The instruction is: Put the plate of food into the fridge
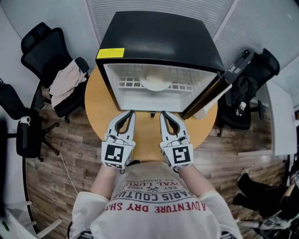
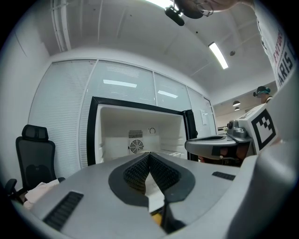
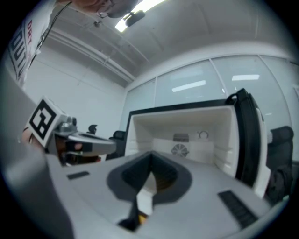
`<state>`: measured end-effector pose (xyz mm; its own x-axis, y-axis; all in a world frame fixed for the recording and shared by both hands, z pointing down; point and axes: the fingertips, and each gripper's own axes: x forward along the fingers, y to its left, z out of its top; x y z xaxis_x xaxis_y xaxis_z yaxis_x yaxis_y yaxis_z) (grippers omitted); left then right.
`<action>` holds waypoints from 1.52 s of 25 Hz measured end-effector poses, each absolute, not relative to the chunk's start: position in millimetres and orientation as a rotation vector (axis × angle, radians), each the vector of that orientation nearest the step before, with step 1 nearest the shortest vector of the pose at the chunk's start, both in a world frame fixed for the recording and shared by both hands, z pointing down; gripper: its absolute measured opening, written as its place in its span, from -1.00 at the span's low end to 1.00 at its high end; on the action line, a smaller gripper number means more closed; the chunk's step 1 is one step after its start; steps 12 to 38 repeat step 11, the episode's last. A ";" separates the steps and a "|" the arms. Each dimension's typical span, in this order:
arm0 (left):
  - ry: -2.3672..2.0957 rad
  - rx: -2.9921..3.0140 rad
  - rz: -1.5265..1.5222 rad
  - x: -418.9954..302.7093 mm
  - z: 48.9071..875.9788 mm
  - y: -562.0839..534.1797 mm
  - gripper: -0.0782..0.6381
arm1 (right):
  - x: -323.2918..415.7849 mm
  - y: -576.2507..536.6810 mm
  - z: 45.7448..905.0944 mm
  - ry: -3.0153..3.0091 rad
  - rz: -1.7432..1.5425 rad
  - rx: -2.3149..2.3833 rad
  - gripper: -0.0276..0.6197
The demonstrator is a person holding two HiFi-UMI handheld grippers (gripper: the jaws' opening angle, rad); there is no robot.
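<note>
Plate sits inside the open fridge. Left tool and right tool, jaws pressed together, hold nothing above the counter.

A round wooden table stands on plank flooring. Black office chairs flank it, before white blinds.

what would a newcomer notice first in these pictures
A black mini fridge stands open on the round wooden table, a pale plate already on its wire shelf. In front of it the left gripper and right gripper sit side by side, fingers closed on nothing.
</note>
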<state>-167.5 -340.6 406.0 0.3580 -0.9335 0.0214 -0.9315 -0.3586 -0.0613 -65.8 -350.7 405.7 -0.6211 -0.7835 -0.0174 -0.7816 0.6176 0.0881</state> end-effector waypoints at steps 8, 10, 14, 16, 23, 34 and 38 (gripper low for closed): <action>1.774 -2.553 -0.087 -164.6 401.8 -345.0 -0.69 | -68.5 -352.9 403.8 -2.808 -0.129 1.351 -0.83; 1.774 -2.557 -0.089 -163.3 399.6 -345.6 -0.69 | -69.1 -354.2 402.9 -2.810 -0.125 1.349 -0.83; 1.773 -2.559 -0.089 -162.4 398.1 -345.8 -0.69 | -69.4 -354.9 402.4 -2.811 -0.124 1.349 -0.83; 1.773 -2.559 -0.089 -162.4 398.1 -345.8 -0.69 | -69.4 -354.9 402.4 -2.811 -0.124 1.349 -0.83; 1.773 -2.559 -0.089 -162.4 398.1 -345.8 -0.69 | -69.4 -354.9 402.4 -2.811 -0.124 1.349 -0.83; 1.773 -2.559 -0.089 -162.4 398.1 -345.8 -0.69 | -69.4 -354.9 402.4 -2.811 -0.124 1.349 -0.83; 1.773 -2.559 -0.089 -162.4 398.1 -345.8 -0.69 | -69.4 -354.9 402.4 -2.811 -0.124 1.349 -0.83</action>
